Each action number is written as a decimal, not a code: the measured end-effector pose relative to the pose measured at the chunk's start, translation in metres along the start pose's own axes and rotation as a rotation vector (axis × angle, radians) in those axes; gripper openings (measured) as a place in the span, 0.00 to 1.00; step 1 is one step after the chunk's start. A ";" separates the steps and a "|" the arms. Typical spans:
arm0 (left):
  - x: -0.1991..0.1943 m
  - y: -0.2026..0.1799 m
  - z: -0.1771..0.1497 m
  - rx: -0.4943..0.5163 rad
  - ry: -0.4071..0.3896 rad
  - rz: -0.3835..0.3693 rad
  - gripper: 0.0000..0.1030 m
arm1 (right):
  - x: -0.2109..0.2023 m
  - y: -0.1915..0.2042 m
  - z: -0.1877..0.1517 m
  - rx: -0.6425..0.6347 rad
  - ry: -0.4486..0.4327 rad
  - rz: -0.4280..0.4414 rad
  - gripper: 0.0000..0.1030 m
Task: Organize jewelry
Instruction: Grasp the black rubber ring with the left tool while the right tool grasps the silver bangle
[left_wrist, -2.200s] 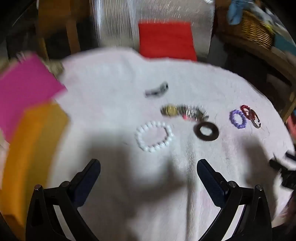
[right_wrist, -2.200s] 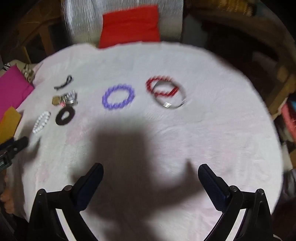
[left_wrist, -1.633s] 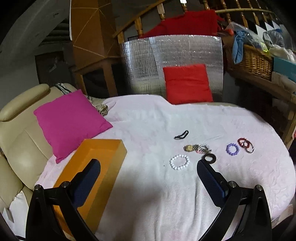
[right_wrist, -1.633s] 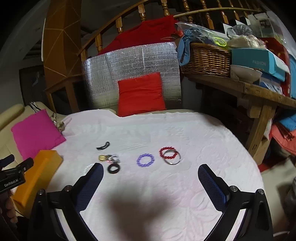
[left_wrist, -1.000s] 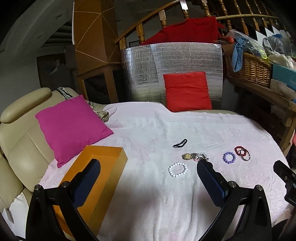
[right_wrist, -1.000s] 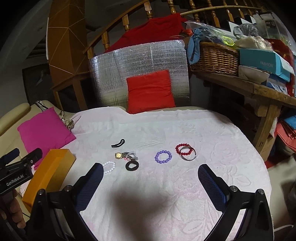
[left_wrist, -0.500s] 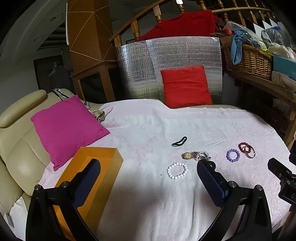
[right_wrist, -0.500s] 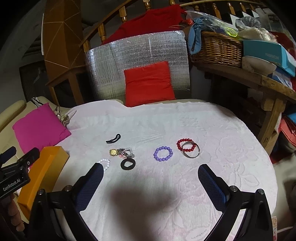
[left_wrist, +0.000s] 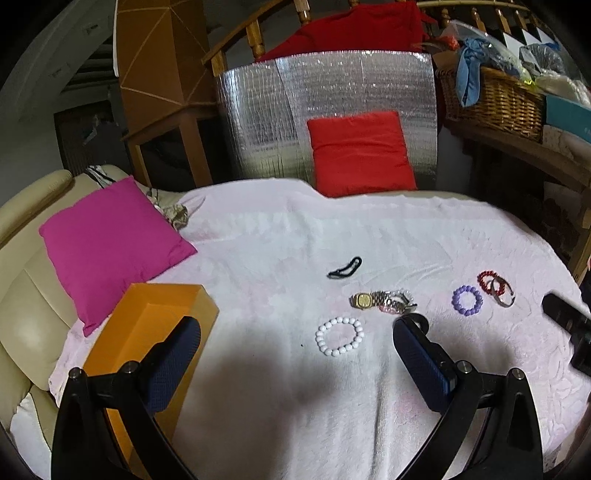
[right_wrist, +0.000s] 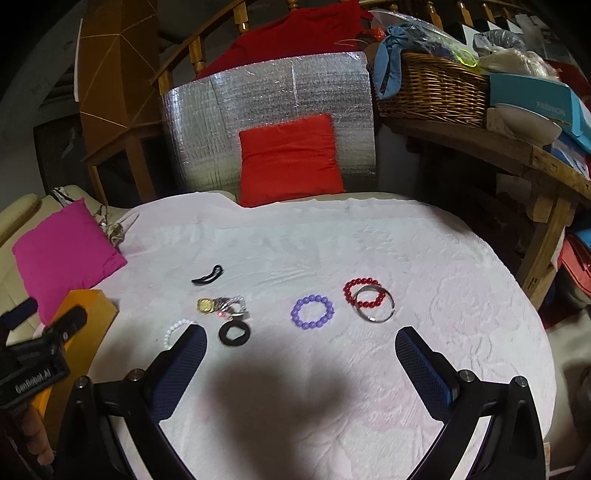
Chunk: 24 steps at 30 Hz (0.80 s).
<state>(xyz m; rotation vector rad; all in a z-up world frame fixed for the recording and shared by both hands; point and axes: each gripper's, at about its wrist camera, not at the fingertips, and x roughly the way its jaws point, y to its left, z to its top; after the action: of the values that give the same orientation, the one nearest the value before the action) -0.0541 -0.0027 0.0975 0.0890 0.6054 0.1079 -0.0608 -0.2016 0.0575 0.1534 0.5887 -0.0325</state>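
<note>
1. Left gripper (left_wrist: 295, 354), right gripper (right_wrist: 301, 350): both jaws spread wide, empty, above the white cloth (right_wrist: 443, 295).
2. White bead bracelet (left_wrist: 340, 336), black ring (right_wrist: 234, 333): loose, flat on the cloth.
3. Gold watch (left_wrist: 382, 301): tangled with small pieces; a pinch could likely drag its neighbours along.
4. Purple bracelet (right_wrist: 312, 311); red bracelet (right_wrist: 360, 293) overlapped by the silver bangle (right_wrist: 375, 306), a likely double pickup.
5. Black clip (right_wrist: 208, 276): farthest.
6. Orange box (left_wrist: 147, 332): at the left edge.
</note>
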 end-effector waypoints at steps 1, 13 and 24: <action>0.006 0.000 -0.001 -0.001 0.009 -0.001 1.00 | 0.005 -0.003 0.003 -0.002 0.006 0.000 1.00; 0.096 -0.002 -0.019 0.043 0.122 -0.052 1.00 | 0.063 -0.086 -0.001 0.217 0.104 0.042 1.00; 0.120 -0.041 -0.018 0.134 0.162 -0.192 1.00 | 0.141 -0.112 0.001 0.233 0.257 0.011 0.96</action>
<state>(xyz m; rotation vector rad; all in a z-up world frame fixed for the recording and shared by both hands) 0.0371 -0.0271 0.0106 0.1520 0.7800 -0.1128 0.0483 -0.3102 -0.0347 0.3916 0.8402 -0.0711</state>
